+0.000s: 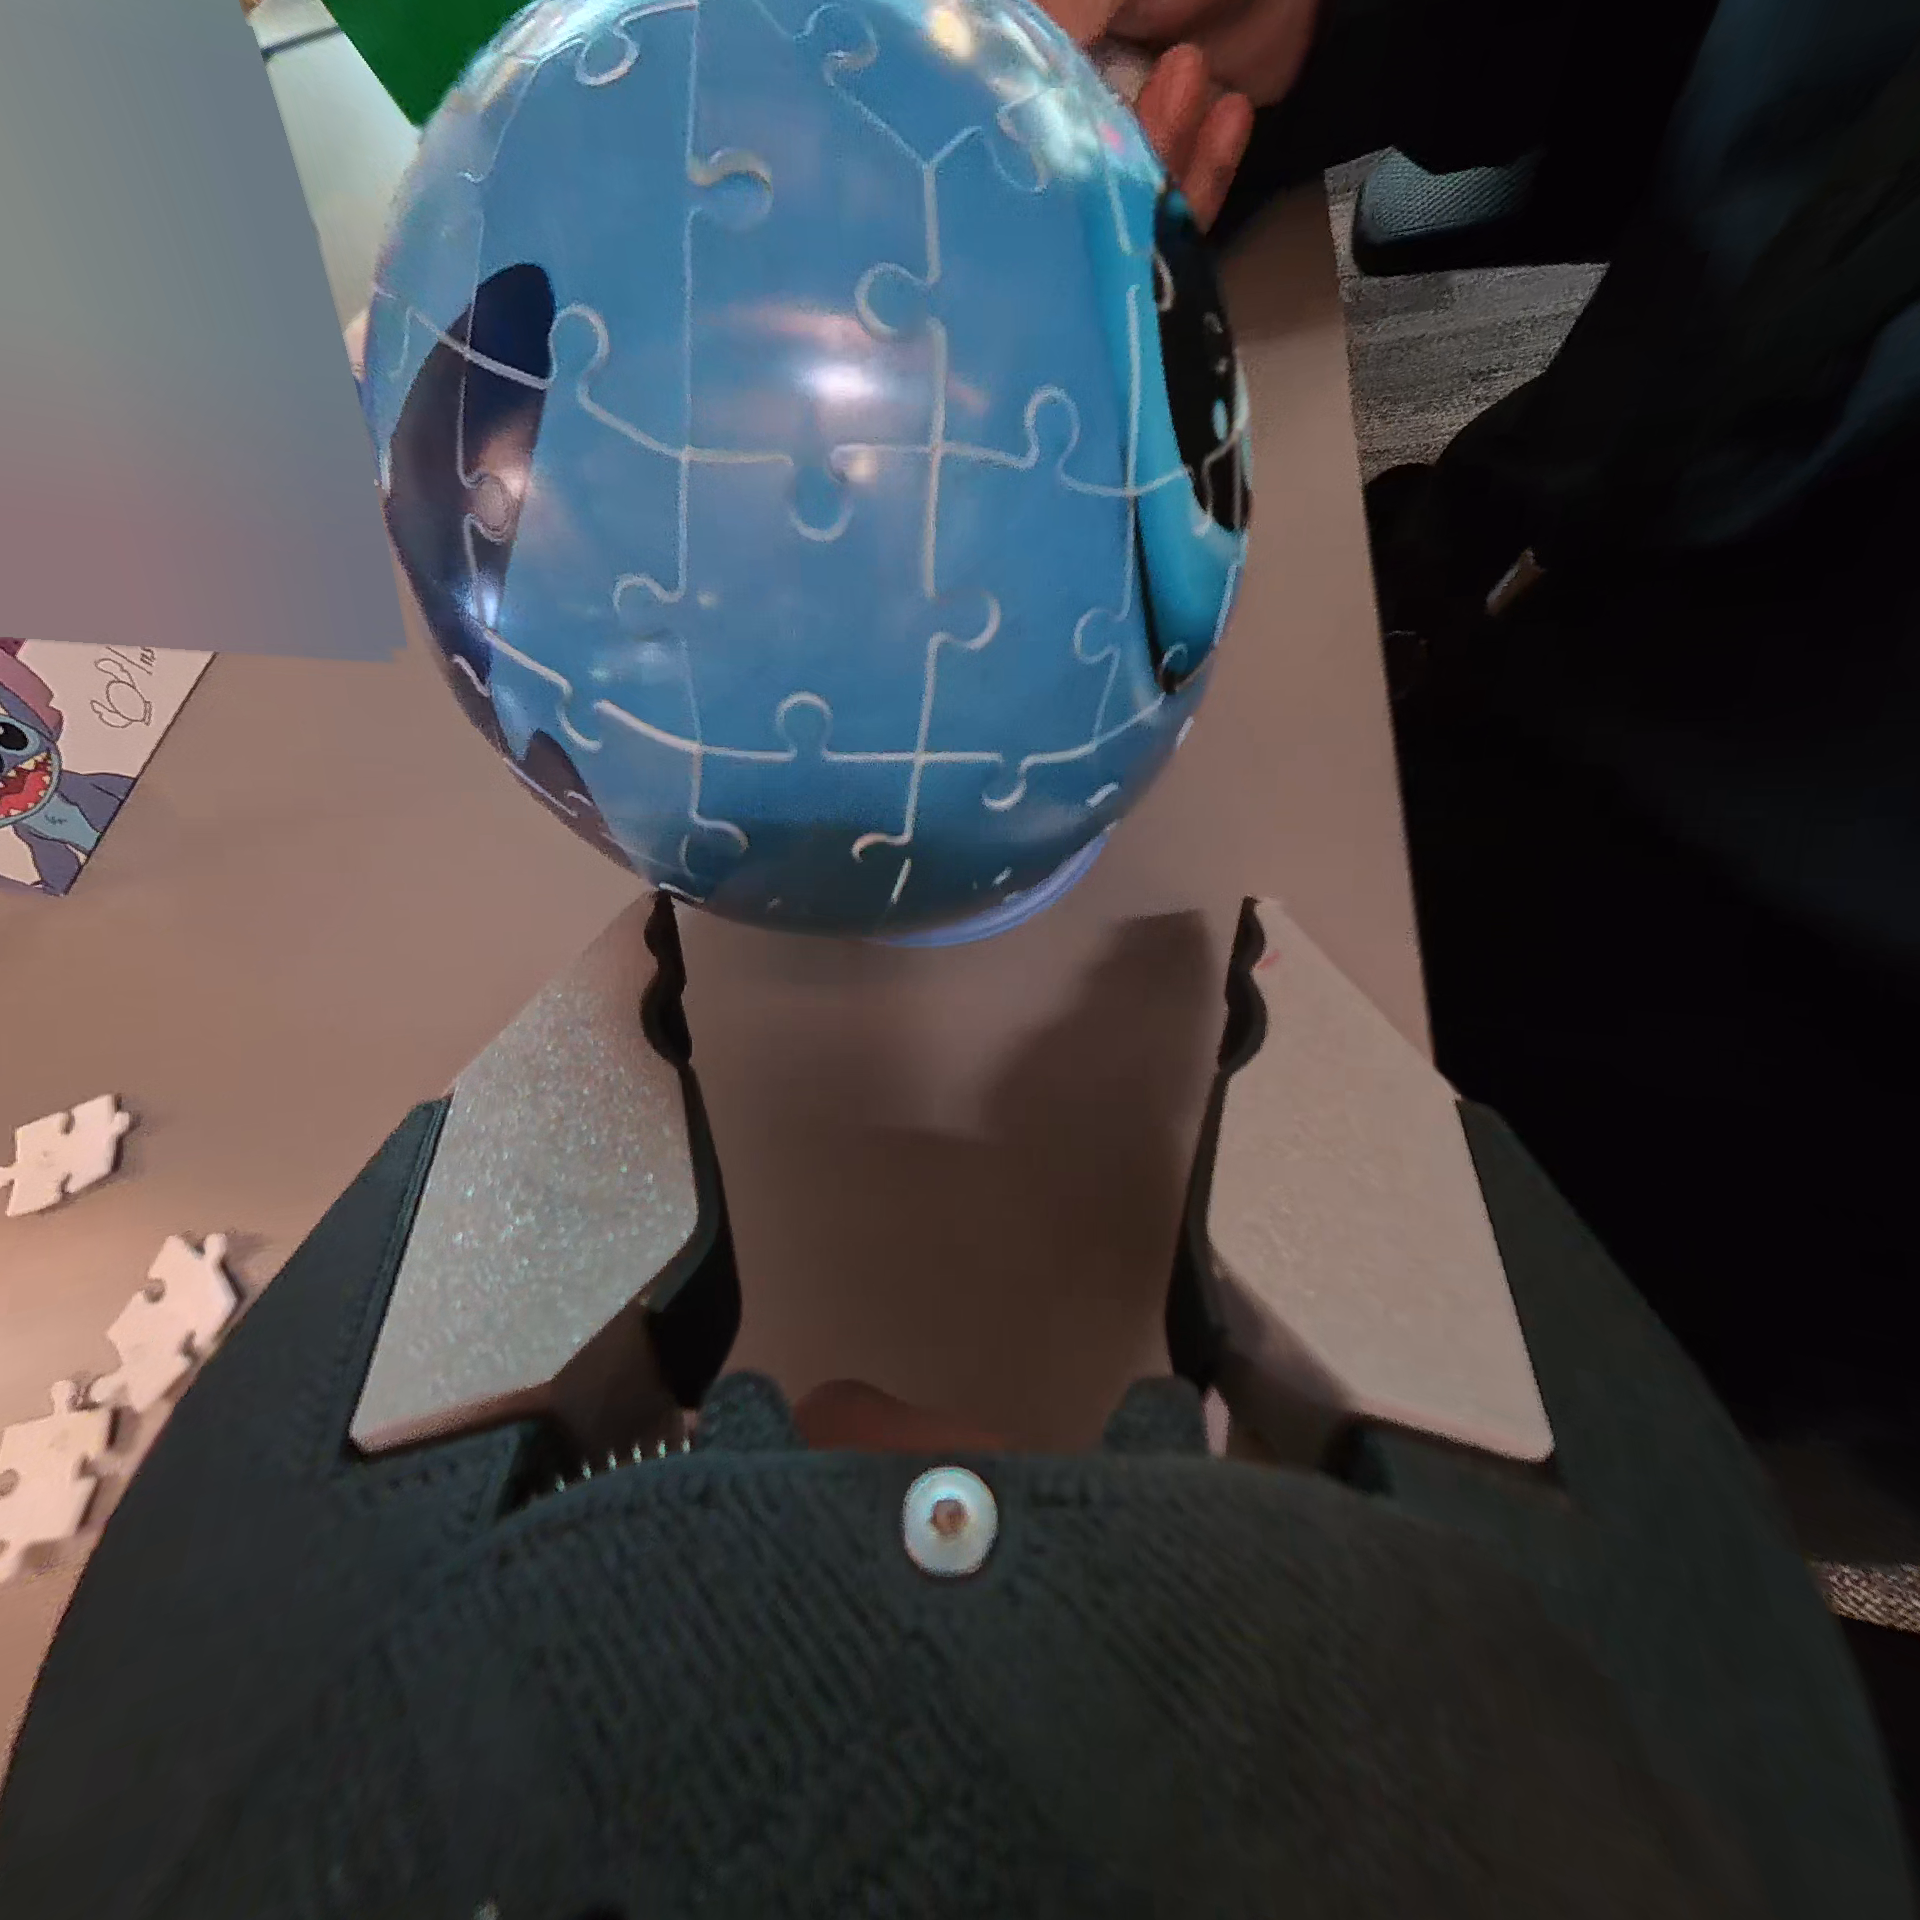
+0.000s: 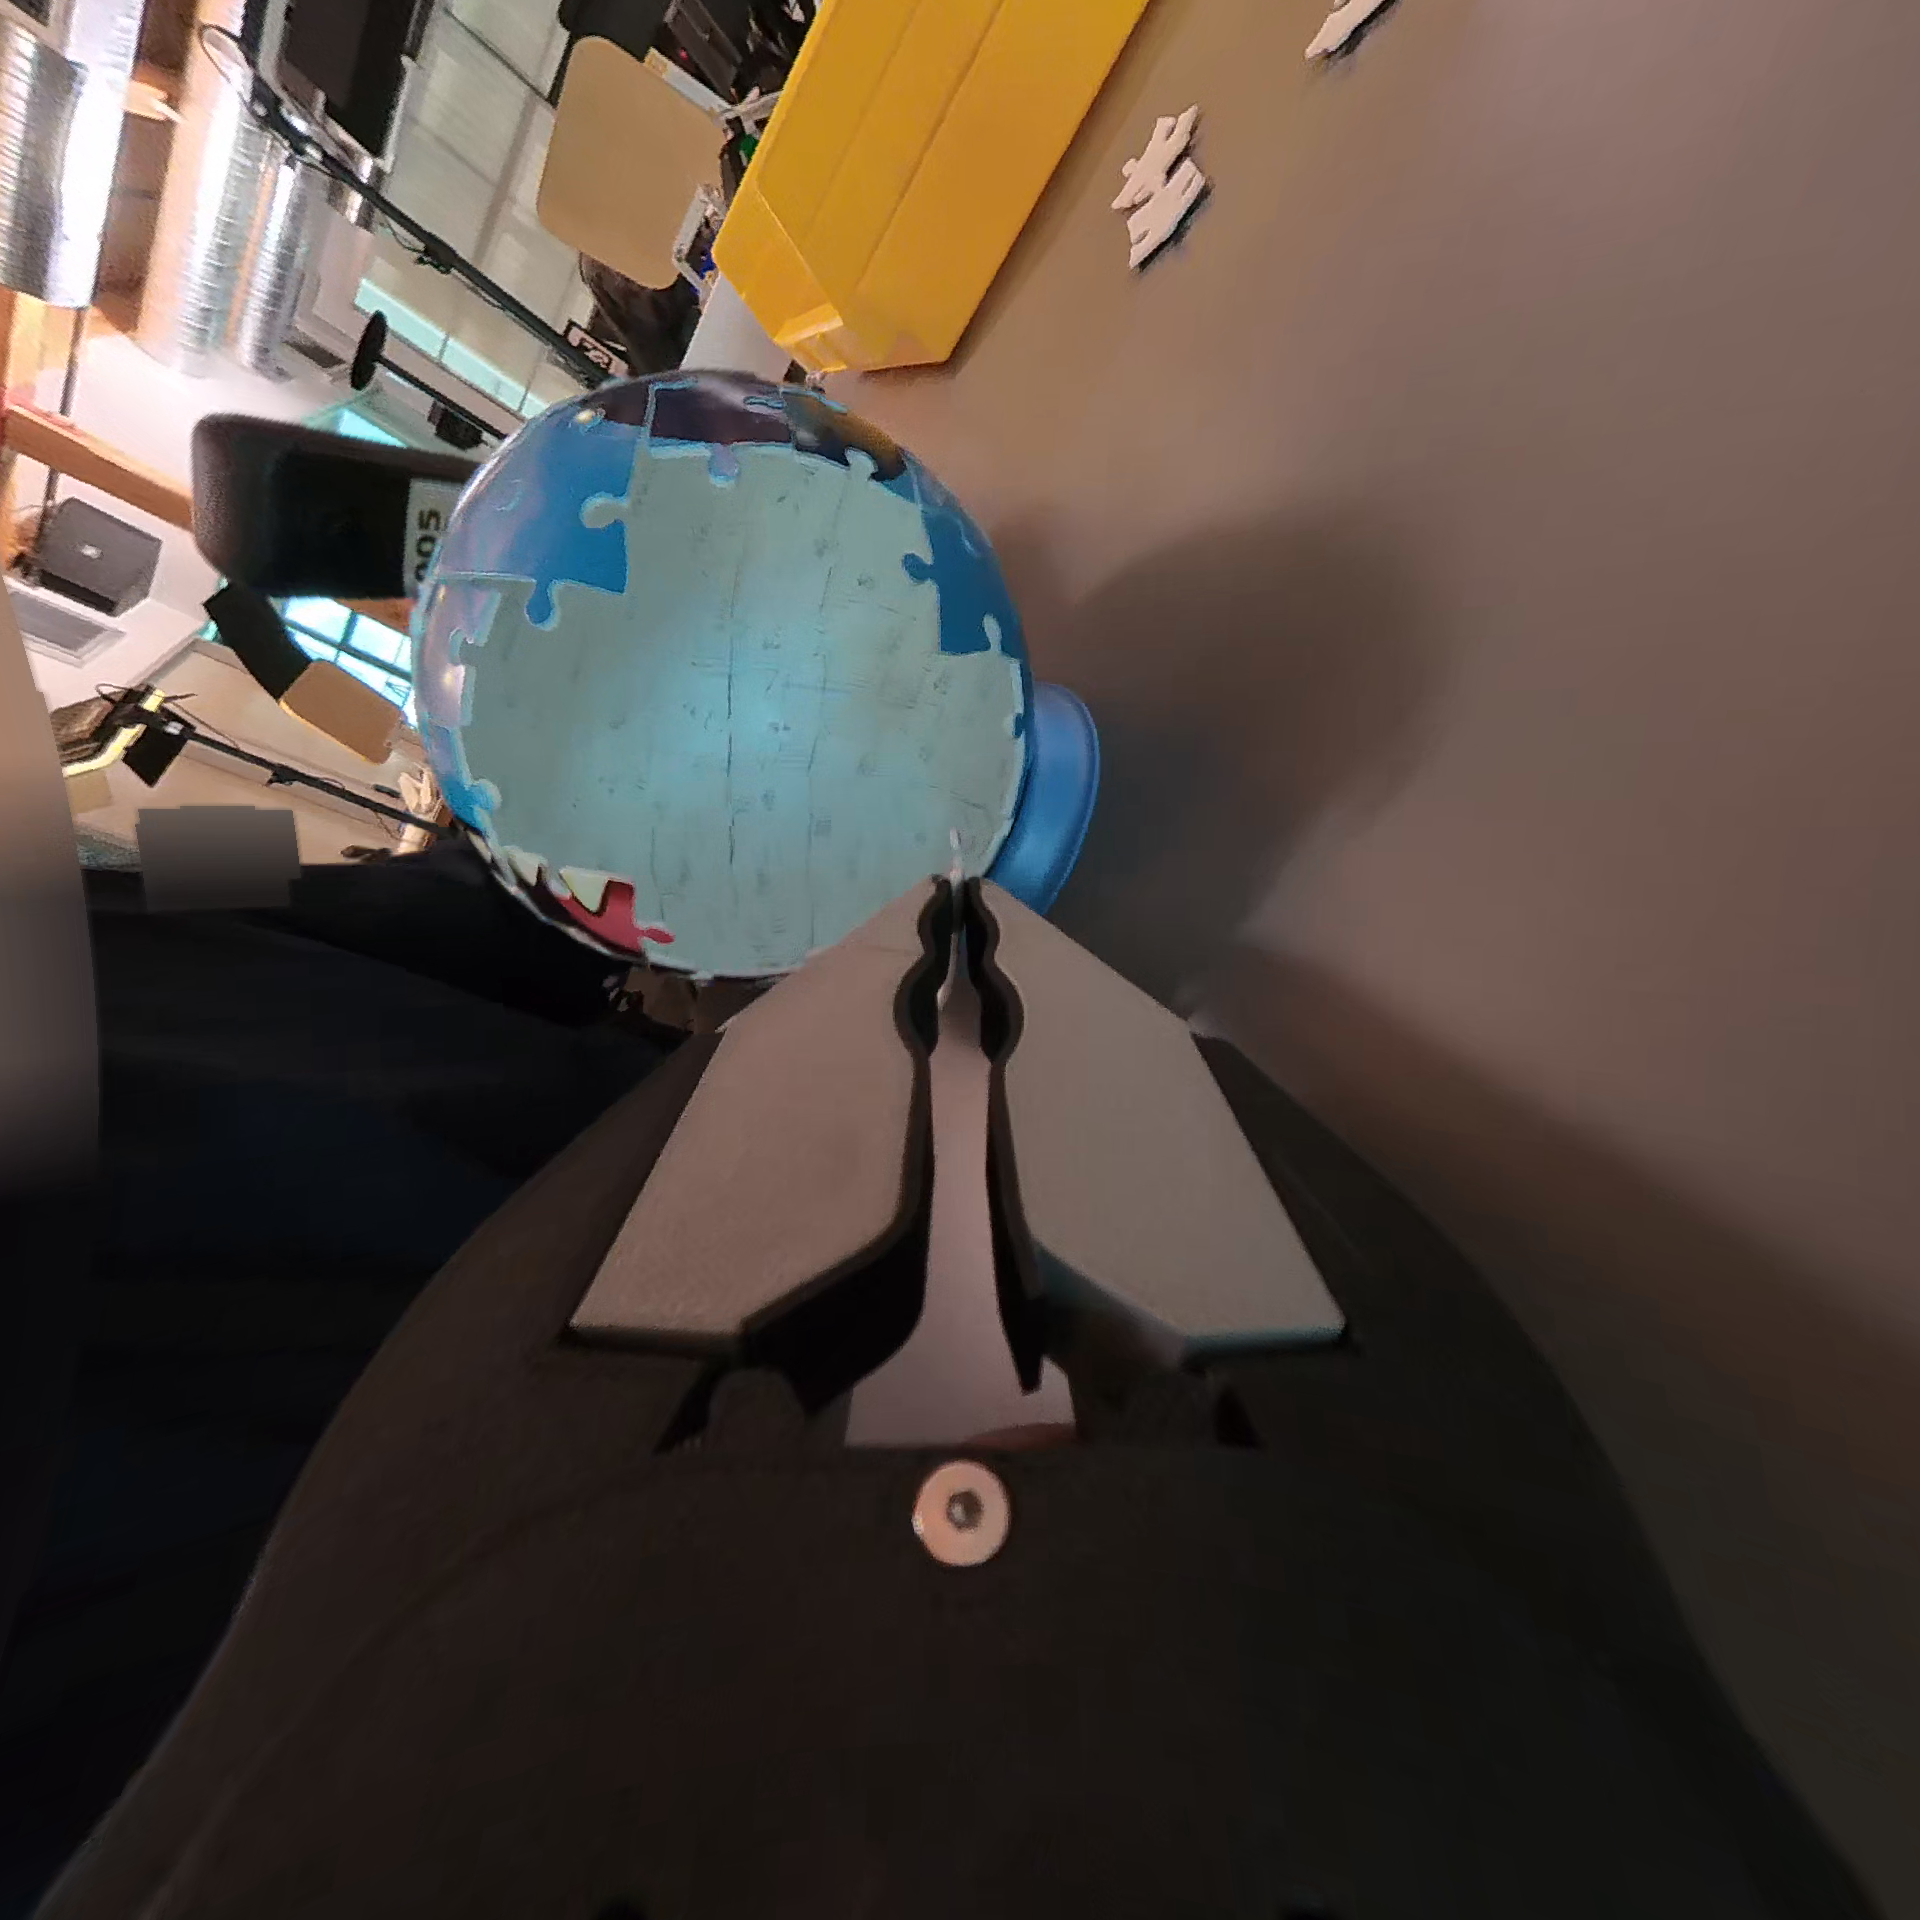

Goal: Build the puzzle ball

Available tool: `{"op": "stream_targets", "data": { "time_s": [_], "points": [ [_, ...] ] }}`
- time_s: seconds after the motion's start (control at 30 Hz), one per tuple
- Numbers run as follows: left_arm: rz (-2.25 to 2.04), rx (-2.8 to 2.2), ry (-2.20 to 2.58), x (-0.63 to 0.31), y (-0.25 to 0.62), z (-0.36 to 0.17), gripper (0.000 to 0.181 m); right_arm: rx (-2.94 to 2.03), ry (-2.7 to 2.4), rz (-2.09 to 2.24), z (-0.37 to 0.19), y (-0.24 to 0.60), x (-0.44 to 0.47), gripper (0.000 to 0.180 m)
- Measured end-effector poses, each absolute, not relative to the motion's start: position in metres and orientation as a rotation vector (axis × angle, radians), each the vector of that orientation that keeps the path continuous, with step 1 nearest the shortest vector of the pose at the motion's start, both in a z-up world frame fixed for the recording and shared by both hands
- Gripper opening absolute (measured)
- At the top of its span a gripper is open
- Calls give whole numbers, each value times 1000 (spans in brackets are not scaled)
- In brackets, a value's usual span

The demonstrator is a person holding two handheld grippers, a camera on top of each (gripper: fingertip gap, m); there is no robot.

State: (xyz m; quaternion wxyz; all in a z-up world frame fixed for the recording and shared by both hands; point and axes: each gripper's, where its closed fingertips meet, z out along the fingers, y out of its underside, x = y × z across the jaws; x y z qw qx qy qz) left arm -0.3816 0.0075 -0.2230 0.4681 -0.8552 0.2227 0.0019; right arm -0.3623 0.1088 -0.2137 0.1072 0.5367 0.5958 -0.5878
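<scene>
The blue puzzle ball [image 1: 810, 468] stands on a pale blue stand [image 1: 997, 920] on the brown table. My left gripper [image 1: 956, 925] is open and empty, its tips just short of the ball's lower side, one on each side of the stand. In the right wrist view the ball [image 2: 727, 707] shows a large gap with the pale insides of the pieces, and the stand [image 2: 1060, 790] is on its right. My right gripper [image 2: 956, 888] is shut on a thin white puzzle piece [image 2: 954, 847] seen edge-on, at the gap's rim near the stand.
Loose white pieces [image 1: 62, 1153] lie at the left of the table, and more [image 2: 1158, 187] lie beside a yellow bin [image 2: 914, 177]. A picture sheet [image 1: 62, 769] lies at the left. A hand [image 1: 1195, 114] is behind the ball's top right. The table edge runs on the right. Across from one pair of fingers to the other is roughly 12 cm.
</scene>
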Motion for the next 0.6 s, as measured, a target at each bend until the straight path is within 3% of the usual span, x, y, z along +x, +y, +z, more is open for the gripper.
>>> {"op": "stream_targets", "data": {
  "time_s": [0.6],
  "points": [
    [-55,-2101,543,-332,-10,-228,97,1585,1657,-1646,-219,107,-358,0]
  ]
}}
